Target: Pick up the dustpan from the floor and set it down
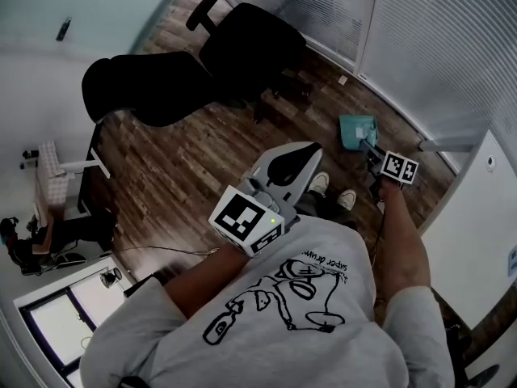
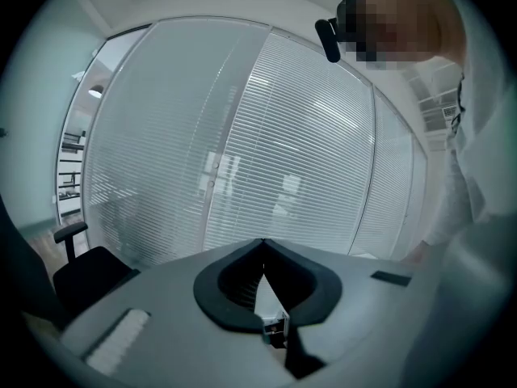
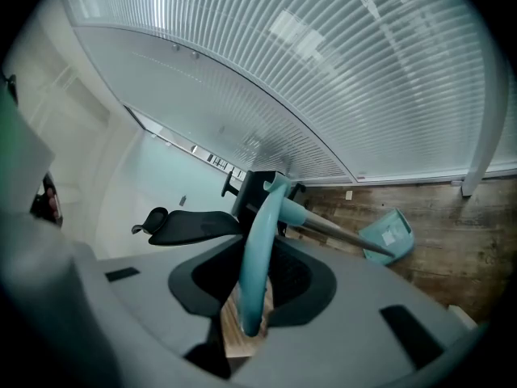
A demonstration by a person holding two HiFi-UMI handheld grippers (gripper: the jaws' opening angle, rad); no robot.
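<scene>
The dustpan has a teal pan on a long dark pole. In the right gripper view its teal handle runs up between the jaws, and the pole slants down to the pan low over the wood floor. Whether the pan touches the floor I cannot tell. My right gripper is shut on the handle; in the head view it sits just behind the pan. My left gripper is held in front of my chest, and its jaws are shut on nothing.
A black office chair stands on the wood floor to the left of the pan, also seen in the right gripper view. Window blinds close off the far side. A white cabinet is at the right. My shoes are below.
</scene>
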